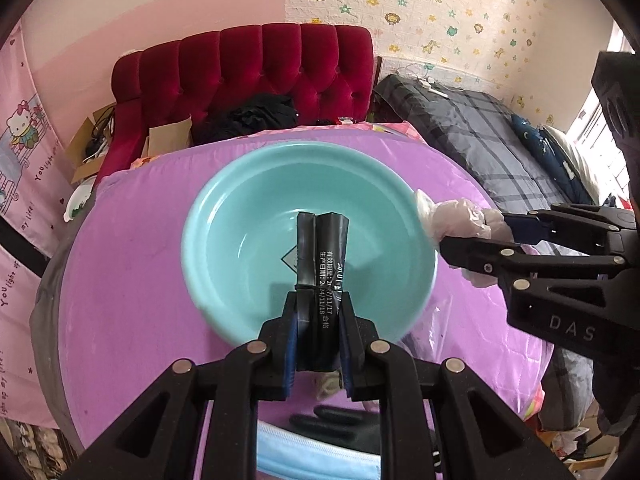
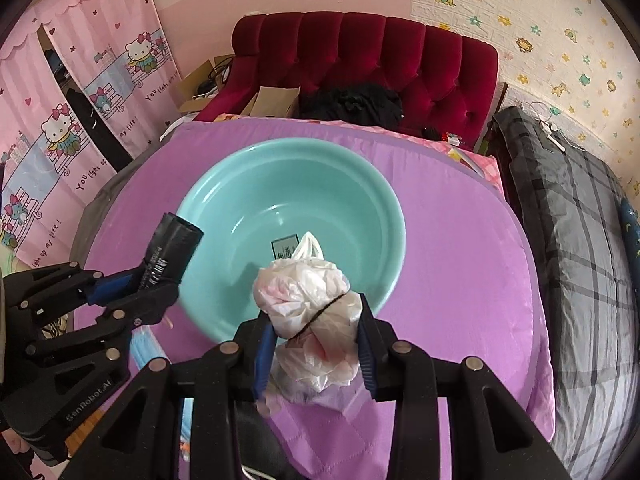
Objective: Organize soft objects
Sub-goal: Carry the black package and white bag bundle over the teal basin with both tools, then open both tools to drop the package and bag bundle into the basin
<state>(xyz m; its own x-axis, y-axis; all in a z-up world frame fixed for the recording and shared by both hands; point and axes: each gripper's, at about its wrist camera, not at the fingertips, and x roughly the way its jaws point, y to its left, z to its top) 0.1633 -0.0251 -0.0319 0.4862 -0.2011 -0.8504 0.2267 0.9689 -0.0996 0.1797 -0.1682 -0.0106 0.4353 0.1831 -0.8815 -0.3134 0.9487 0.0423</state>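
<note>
2 handheld grippers hover over a purple quilted cover [image 1: 132, 272], each clamped on a soft item above a teal plastic basin [image 1: 248, 184].

The left gripper [image 1: 318, 312] pinches a black folded plastic roll [image 1: 322, 252] between its blue-padded fingers. The roll is bound by a thin band, carries white printed text, and sticks out forward over the near part of the basin. From the right wrist view the same roll [image 2: 172, 248] sits at the basin's left rim, tilted upward.

The right gripper [image 2: 316, 340] squeezes a crumpled white plastic bag bundle [image 2: 308, 296], also tied round with a thin dark band, its knotted handle pointing up over the basin's near rim. In the left wrist view that bundle [image 1: 456, 216] hangs at the basin's right edge.

The basin holds only a small label on its floor. Behind it stands a red tufted headboard [image 2: 360, 48] with dark clothing [image 2: 352, 104] piled in front. A light blue face mask [image 1: 312, 452] lies on the cover near the onlooker.
</note>
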